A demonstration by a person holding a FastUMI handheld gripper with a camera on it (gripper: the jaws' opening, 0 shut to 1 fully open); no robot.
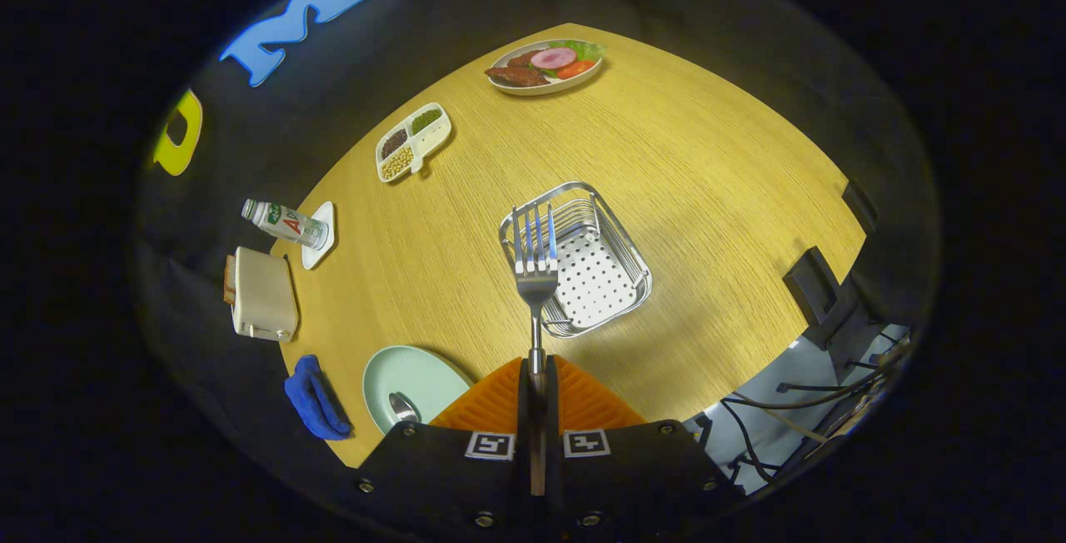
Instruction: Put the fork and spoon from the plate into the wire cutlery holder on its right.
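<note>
My gripper [537, 372] is shut on the handle of a metal fork [535, 264], which sticks out ahead with its tines up. The fork's head hangs high above the left rim of the wire cutlery holder [620, 297], a steel basket with a perforated floor that stands on the wooden table. The pale green plate [416, 376] lies to the left of my fingers, near the table's front edge. The bowl of a spoon [403, 406] rests on that plate, with its handle hidden behind the gripper body.
A blue cloth [315, 397] lies left of the plate. Further left stand a toaster [262, 293] and a tipped bottle [283, 222] on a small dish. A divided snack tray [414, 141] and a food plate [545, 67] sit at the far side of the table [708, 160].
</note>
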